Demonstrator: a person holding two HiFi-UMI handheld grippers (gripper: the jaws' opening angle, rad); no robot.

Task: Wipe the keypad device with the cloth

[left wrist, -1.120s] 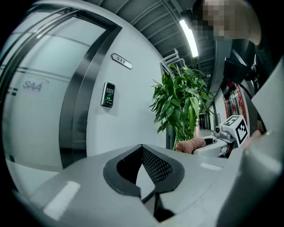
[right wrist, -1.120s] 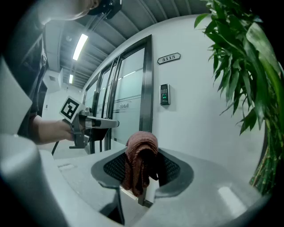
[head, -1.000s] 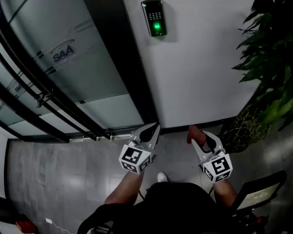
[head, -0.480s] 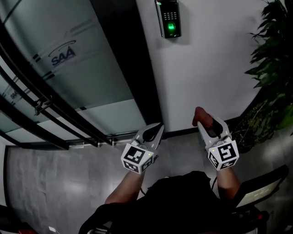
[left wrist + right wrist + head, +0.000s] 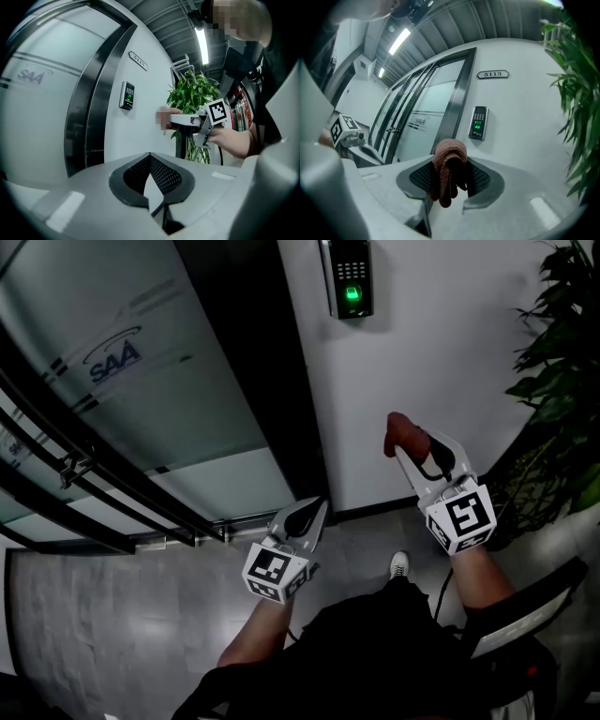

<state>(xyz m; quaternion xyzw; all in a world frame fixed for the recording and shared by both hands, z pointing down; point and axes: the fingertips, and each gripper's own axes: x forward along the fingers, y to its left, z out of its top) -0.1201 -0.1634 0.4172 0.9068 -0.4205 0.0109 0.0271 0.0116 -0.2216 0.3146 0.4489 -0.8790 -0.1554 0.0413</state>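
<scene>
right fingers (image 5: 418, 176): mine, pinched on the brown cloth (image 5: 448, 165), which bunches above the pads and hangs down between them
left fingers (image 5: 164, 174): my tips are pressed together with nothing between them
right gripper (image 5: 405, 444): I hold it up toward the white wall (image 5: 441, 352), higher than the left one, with the cloth at its tip
left gripper (image 5: 313, 507): low, pointing at the foot of the dark door frame (image 5: 281, 381)
keypad device (image 5: 350, 277): on the wall just right of the door frame, green light glowing; it sits above my cloth and well apart from it
plant (image 5: 562, 343): leafy, at my right beside the wall
glass door (image 5: 159, 381): frosted, left of the frame
</scene>
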